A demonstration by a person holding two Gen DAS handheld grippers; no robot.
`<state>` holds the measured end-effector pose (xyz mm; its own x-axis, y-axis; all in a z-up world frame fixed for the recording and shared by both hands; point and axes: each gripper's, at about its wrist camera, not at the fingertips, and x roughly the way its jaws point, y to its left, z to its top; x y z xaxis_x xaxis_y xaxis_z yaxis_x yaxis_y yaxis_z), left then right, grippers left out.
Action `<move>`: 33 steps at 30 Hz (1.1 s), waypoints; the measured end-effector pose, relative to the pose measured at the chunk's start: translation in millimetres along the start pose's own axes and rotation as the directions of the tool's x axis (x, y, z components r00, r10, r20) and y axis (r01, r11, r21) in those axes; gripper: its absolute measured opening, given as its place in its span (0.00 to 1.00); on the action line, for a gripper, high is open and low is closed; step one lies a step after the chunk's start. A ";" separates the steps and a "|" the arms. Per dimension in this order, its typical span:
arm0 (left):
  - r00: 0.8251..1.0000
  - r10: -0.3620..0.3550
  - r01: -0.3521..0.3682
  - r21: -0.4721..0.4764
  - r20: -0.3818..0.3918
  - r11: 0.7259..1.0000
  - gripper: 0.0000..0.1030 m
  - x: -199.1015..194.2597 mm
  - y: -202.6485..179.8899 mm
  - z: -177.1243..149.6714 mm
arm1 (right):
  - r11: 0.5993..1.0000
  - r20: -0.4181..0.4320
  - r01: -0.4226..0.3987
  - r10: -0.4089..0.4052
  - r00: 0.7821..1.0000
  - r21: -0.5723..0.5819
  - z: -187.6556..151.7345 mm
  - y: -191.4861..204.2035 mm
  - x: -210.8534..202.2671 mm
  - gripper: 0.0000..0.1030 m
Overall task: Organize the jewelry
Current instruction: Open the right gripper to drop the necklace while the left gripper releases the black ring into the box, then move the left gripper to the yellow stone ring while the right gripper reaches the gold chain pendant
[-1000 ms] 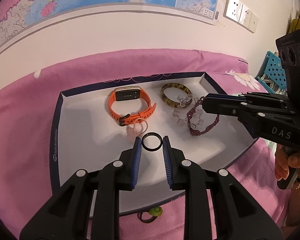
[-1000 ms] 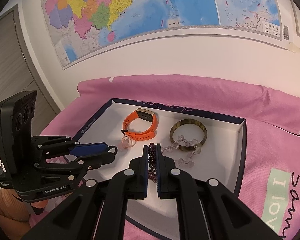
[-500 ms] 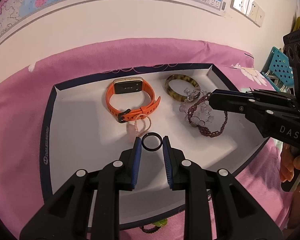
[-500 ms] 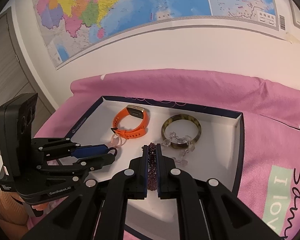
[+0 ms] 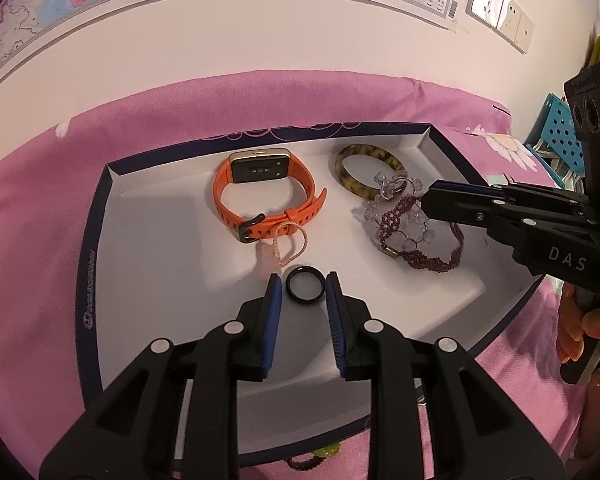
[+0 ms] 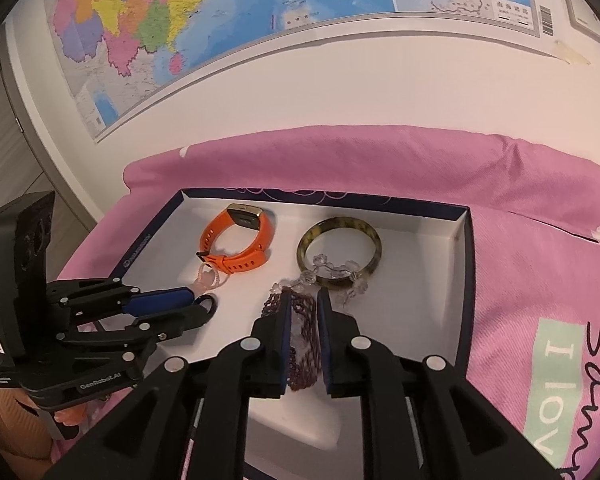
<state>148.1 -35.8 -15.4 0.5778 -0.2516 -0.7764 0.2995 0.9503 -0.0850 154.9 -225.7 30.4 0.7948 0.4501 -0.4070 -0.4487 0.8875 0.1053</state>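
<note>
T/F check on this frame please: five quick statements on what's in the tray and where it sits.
1. The orange watch lies in the tray. True.
2. The black ring sits between the left gripper fingers. True.
3. The purple bead bracelet hangs outside the tray. False: it lies on the tray floor, between the right gripper fingers.
4. The brown bangle encircles the watch. False: it lies beside it, apart.
5. The tray rests on a pink cloth. True.
</note>
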 end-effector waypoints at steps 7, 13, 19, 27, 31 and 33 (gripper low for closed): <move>0.994 0.020 -0.018 -0.016 0.103 1.000 0.48 -40.6 8.8 -1.8 | 1.000 0.031 0.018 -0.018 0.999 -0.001 -2.3 -0.2 -13.6 0.24; 0.986 0.001 0.003 -0.026 0.167 1.000 0.49 -77.1 23.0 -19.3 | 0.998 0.050 -0.033 0.035 0.998 -0.054 -12.9 19.2 -36.0 0.25; 0.984 -0.007 0.009 -0.009 0.180 1.000 0.49 -97.5 27.7 -48.2 | 0.984 0.029 -0.106 0.111 0.993 -0.141 -36.4 49.2 -53.7 0.25; 0.989 -0.024 0.022 0.017 0.149 1.000 0.49 -98.3 23.9 -72.8 | 0.977 -0.031 -0.139 0.136 0.990 -0.163 -64.4 63.5 -54.3 0.25; 0.991 -0.027 0.024 0.029 0.131 0.999 0.49 -94.4 20.4 -80.3 | 0.977 -0.064 -0.144 0.136 0.989 -0.157 -76.4 68.1 -47.8 0.25; 0.993 -0.029 0.024 0.042 0.117 0.999 0.49 -93.0 17.7 -85.1 | 0.976 -0.076 -0.151 0.141 0.987 -0.154 -82.7 70.0 -46.5 0.25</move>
<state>35.0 20.1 2.2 0.6536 -0.2988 -0.6953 0.3451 0.9354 -0.0774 52.7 -192.7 -18.3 0.6903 0.5618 -0.4559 -0.6211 0.7833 0.0247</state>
